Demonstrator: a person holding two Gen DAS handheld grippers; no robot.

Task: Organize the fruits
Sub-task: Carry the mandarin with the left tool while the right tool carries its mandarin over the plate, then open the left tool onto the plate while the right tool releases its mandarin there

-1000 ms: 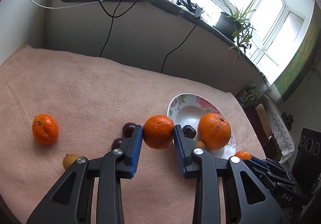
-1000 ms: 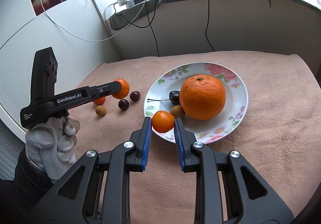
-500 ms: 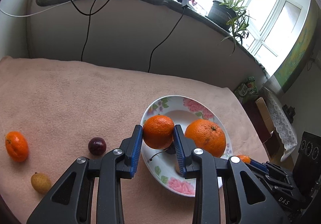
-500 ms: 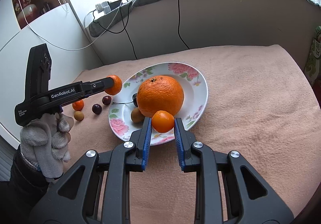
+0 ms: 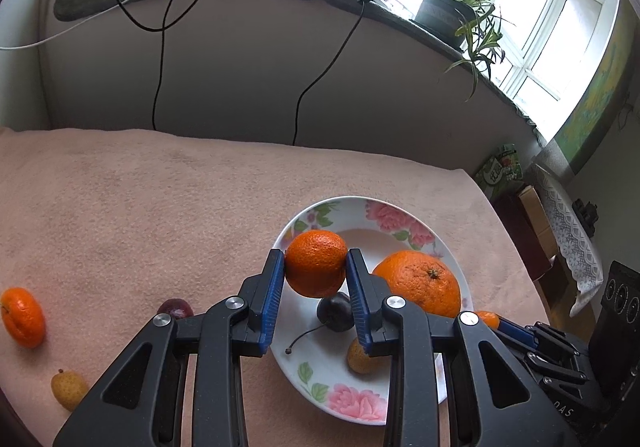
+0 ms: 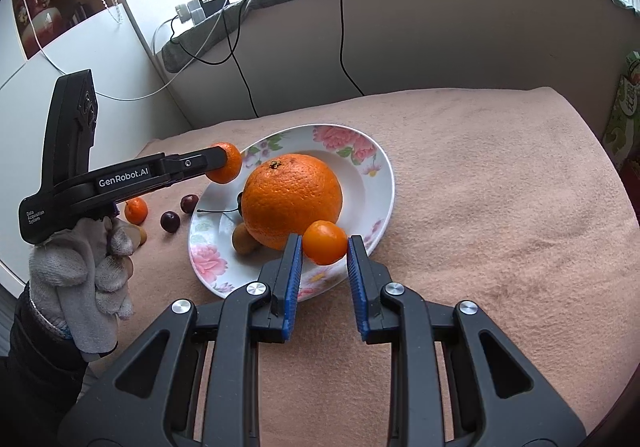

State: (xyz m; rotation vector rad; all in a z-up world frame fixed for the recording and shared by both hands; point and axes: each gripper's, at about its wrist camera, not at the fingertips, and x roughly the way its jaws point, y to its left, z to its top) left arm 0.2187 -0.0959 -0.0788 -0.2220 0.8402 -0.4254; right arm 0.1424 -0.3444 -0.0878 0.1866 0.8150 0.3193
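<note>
Two black hand-held grippers with blue pads work over a white round plate with pink flower print (image 6: 380, 183), which lies on a table covered with a pink-beige fleece cloth (image 6: 500, 207), nearer to the far edge of the cloth than to the near one. The left gripper (image 5: 316, 267) is clamped on a medium orange mandarin (image 5: 316, 263) and holds it in the air above the left rim of the plate; from the right wrist camera the same gripper (image 6: 226, 167) is seen from the side, with a hand in a grey knitted glove (image 6: 84, 279) on its handle. The right gripper (image 6: 324, 247) has its pads a little apart around a small orange tangerine (image 6: 325, 242); the left pad seems to touch the fruit, and a thin gap shows on the right side (whether the tangerine rests on the plate rim I cannot tell). In the plate there are a big round orange with rough peel (image 6: 292, 199), a dark cherry with a long stem (image 5: 335, 311) and a small brown-yellow longan fruit (image 6: 244, 241), all close together; the longan touches the big orange. On the cloth left of the plate lie two dark red cherries (image 6: 170, 221), one more small orange mandarin (image 5: 22, 317) and a yellow-brown longan (image 5: 69, 389), towards the left edge of the cloth. Behind the table, black cables (image 5: 160, 59) hang from a window sill where a green potted plant (image 5: 460, 13) stands.
</note>
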